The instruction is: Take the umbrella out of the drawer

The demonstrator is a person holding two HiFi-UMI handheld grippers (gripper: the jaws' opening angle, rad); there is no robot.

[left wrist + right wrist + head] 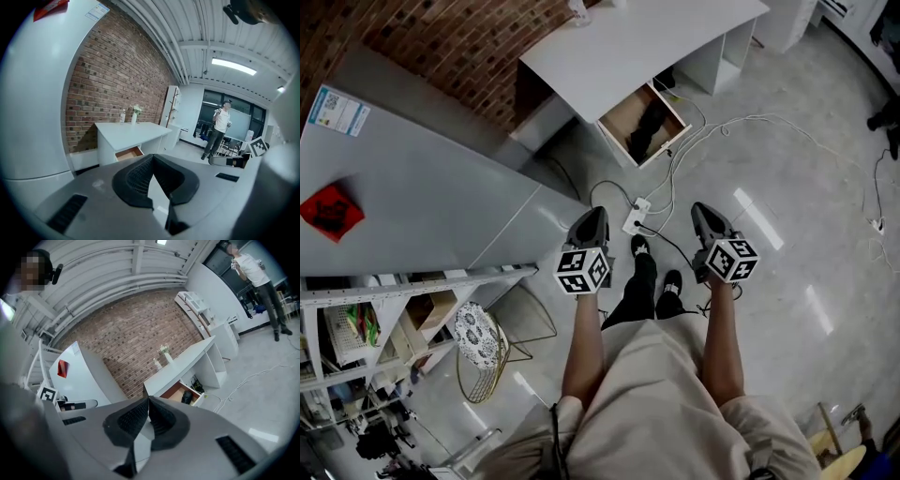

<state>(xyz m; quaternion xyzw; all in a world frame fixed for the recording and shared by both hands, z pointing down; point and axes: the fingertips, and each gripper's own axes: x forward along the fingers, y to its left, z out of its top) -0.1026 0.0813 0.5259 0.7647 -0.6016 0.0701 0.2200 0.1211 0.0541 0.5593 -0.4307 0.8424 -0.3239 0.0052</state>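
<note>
A wooden drawer (642,124) stands pulled out from under a white desk (628,42), several steps ahead of me. A black folded umbrella (649,127) lies inside it. The right gripper view also shows the open drawer (180,393) with the dark umbrella (187,397) in it. In the left gripper view only the drawer (128,153) front shows. My left gripper (589,223) and right gripper (706,220) are held out side by side above the floor, far short of the desk. Both are shut, pads together, with nothing between them.
A large grey cabinet (403,187) with a red patch fills the left. White cables and a power strip (636,217) lie on the floor between me and the drawer. A shelf rack (384,319) and a wire stool (483,352) stand at lower left. A person (219,129) stands far off.
</note>
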